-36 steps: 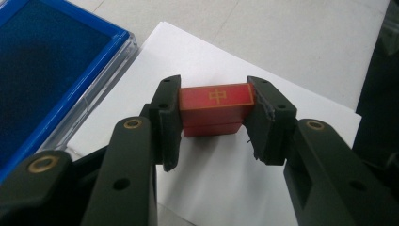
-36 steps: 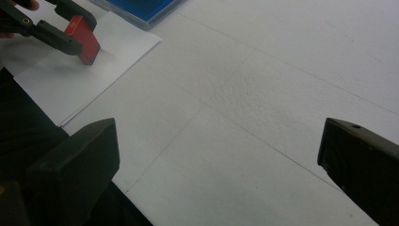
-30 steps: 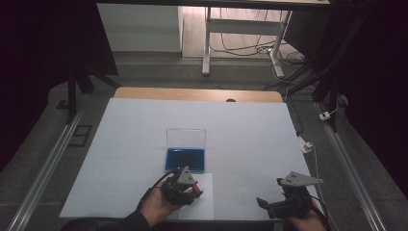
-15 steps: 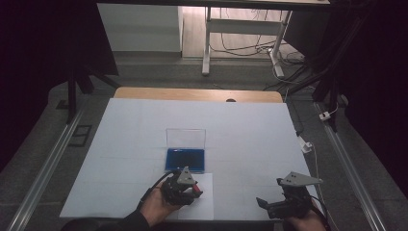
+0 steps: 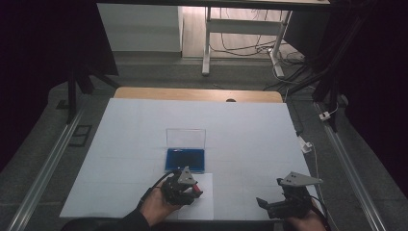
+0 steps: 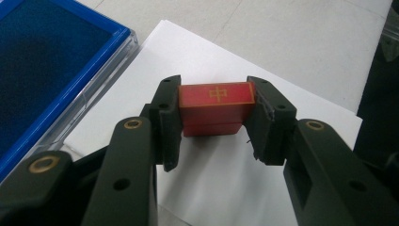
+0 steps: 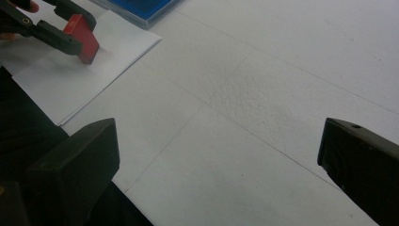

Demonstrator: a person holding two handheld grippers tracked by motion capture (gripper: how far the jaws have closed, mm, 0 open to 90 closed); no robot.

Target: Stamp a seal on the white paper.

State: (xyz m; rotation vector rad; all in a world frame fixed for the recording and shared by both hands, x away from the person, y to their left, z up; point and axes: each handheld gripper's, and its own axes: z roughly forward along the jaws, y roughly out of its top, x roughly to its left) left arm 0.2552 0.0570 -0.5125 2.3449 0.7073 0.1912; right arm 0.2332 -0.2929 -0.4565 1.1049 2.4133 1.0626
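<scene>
A person is sitting at a white table [image 5: 144,120], w/ a gripper in each hand, forearms coming in from 6 o'clock in the high view.

The left gripper [image 6: 216,106] is clamping a red block [image 6: 215,107] between its two black jaws; the pads are pressing on both sides of it. The block has a gold-coloured mark on its top face. It's sitting low over a white paper sheet [image 6: 221,179], at approx. 6 o'clock on the table, slightly left of centre; can't tell if its base is touching the paper.

Just beyond the block, toward 12 o'clock, an open case w/ blue lining [image 5: 185,159] is lying on the table, its clear lid [image 5: 185,137] standing up at the far side. The paper's near the case's front edge.

The right gripper [image 5: 284,204] is resting at approx. 5 o'clock, well apart from the block. In the right gripper view its jaws are standing wide apart w/ nothing between them, just bare table surface. That view is also showing the left gripper and red block at 10 o'clock, farther off.
</scene>
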